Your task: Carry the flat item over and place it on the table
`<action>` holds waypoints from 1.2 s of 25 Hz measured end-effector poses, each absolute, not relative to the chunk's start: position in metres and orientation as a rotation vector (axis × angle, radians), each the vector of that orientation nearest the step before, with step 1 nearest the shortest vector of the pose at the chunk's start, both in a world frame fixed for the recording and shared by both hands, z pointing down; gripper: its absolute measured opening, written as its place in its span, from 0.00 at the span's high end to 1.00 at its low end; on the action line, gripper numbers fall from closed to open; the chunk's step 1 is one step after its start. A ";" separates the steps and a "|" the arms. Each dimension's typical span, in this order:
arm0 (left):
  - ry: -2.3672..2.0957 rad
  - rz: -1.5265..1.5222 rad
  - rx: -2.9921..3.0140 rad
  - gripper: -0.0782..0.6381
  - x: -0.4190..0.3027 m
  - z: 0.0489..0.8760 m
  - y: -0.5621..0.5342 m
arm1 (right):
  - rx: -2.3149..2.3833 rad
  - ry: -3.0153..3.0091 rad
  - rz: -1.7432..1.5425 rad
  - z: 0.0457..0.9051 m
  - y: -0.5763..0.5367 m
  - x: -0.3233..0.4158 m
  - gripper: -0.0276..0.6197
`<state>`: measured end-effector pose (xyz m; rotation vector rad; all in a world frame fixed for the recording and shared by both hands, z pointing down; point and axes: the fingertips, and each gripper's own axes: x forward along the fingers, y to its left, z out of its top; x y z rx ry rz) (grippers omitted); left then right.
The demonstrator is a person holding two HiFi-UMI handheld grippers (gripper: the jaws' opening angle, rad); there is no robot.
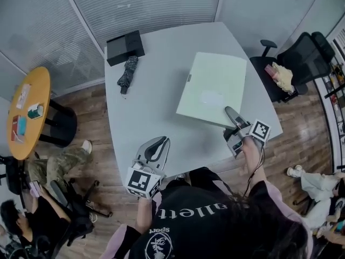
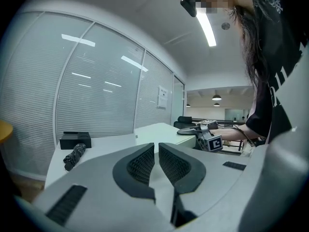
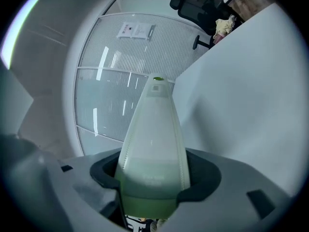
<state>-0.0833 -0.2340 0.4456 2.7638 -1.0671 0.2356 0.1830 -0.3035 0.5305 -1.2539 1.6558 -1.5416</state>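
Note:
The flat item is a pale green padded sleeve over the right half of the grey table. My right gripper is shut on its near edge. In the right gripper view the sleeve runs edge-on away from the jaws of that gripper. Whether its far end rests on the tabletop I cannot tell. My left gripper hovers at the table's front edge, shut with nothing in it. In the left gripper view its pads almost touch, and the sleeve and right gripper show ahead to the right.
A black box and a folded dark umbrella lie at the table's far left. A black office chair stands to the right, a round wooden table to the left. People sit at the lower left and right. Blinds cover the glass walls.

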 end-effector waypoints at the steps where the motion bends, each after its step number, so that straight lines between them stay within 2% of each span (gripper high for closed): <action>1: -1.088 0.233 2.752 0.83 -0.082 0.445 -0.238 | -1.248 1.661 -1.557 0.533 -0.317 0.188 0.49; 17: -1.339 0.307 2.598 0.83 -0.056 0.444 -0.279 | -1.268 1.798 -1.753 0.613 -0.497 0.249 0.49; 30: -1.448 0.368 2.528 0.83 -0.059 0.447 -0.283 | -1.434 1.907 -1.655 0.652 -0.544 0.249 0.48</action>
